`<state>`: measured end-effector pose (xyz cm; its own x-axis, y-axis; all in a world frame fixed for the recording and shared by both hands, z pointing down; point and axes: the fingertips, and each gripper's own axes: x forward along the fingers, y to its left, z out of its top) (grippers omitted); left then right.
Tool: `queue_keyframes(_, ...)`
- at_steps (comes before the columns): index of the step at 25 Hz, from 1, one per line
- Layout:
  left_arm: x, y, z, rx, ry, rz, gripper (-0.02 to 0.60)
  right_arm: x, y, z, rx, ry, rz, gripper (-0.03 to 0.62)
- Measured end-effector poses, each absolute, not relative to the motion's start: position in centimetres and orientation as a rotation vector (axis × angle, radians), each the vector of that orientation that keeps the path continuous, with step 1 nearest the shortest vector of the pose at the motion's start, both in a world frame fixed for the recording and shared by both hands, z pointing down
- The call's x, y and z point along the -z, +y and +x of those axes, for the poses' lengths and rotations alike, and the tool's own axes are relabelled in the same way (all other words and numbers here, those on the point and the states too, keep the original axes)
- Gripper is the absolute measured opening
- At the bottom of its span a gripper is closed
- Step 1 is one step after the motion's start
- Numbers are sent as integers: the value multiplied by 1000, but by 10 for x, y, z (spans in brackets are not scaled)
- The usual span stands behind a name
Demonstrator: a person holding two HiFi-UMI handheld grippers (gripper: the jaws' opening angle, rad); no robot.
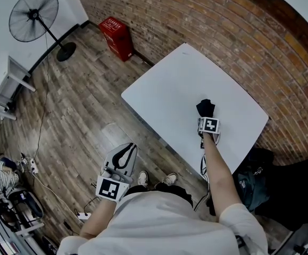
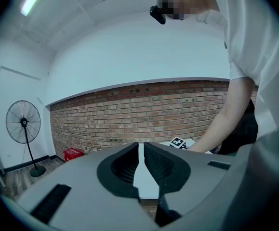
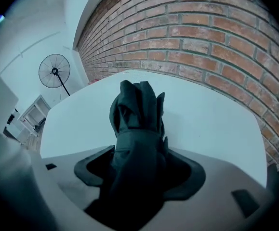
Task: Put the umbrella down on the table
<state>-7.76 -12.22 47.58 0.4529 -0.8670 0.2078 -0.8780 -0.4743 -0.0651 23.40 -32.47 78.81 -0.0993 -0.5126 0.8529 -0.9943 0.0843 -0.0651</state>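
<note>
Right gripper [image 3: 140, 167]: straddling the umbrella [image 3: 137, 114], jaws apart, not pinching, on the table [image 3: 211, 119]. Risking fabric catching a pad and dragging along when withdrawing.

Left gripper [image 2: 140, 153] closed, right gripper [image 3: 139, 160] — jaws apart

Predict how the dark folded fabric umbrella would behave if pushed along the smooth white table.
The dark folded fabric umbrella shows loose crumpled folds, so its outside probably gives under a squeeze. A band cinched round its middle suggests it would stay bundled. Being roundish, it may slide or roll when pushed on the smooth white table.
</note>
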Motion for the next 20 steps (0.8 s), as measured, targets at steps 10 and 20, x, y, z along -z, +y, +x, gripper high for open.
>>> queue_keyframes(10, -475, -124, -84, -266, -1529, 2664, 52, -777, -315, 225, -867, -1700, 1462, 365)
queue_keyframes(20, -475, -125, -90, -222, -1441, 2717, 52, -747, -306, 220, -778, -1731, 1495, 368)
